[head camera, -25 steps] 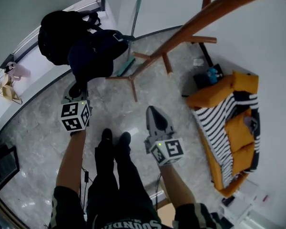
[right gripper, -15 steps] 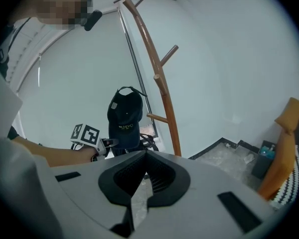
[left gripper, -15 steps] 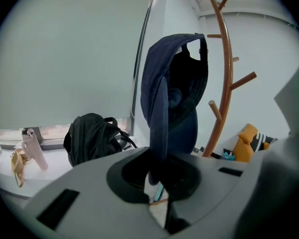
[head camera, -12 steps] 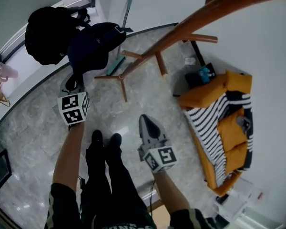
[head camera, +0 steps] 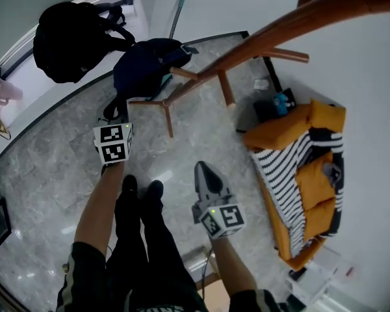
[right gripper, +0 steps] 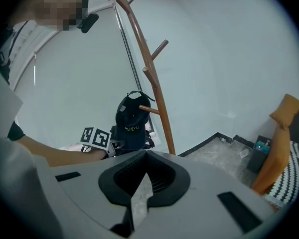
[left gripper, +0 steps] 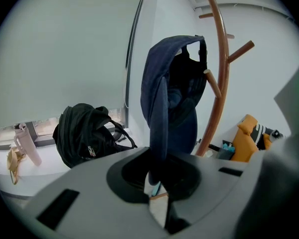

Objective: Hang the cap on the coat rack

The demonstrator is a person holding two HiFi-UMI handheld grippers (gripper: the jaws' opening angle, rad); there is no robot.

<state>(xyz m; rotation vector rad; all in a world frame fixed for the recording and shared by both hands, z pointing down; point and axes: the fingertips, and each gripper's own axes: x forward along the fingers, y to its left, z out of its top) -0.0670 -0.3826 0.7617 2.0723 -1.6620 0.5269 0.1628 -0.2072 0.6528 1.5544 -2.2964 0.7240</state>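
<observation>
Looking through the left gripper view, I saw the left gripper [left gripper: 157, 185] with its fingers clamped on the brim of the cap [left gripper: 164, 88]. It was a dark navy fabric cap that stood up from the fingers, with its soft crown folded over at the top. The crown touched a short round peg [left gripper: 213, 85] of the coat rack [left gripper: 221, 49], a slim curved pole of smooth reddish-brown wood. I could not tell if the peg carried the cap. In the head view the right gripper [head camera: 204, 169] was low over the glossy grey marble-like floor [head camera: 45, 174], well apart from the cap. Its grey pointed fingers were together with nothing between them. A black rounded backpack [head camera: 68, 34] lay near the wall.
</observation>
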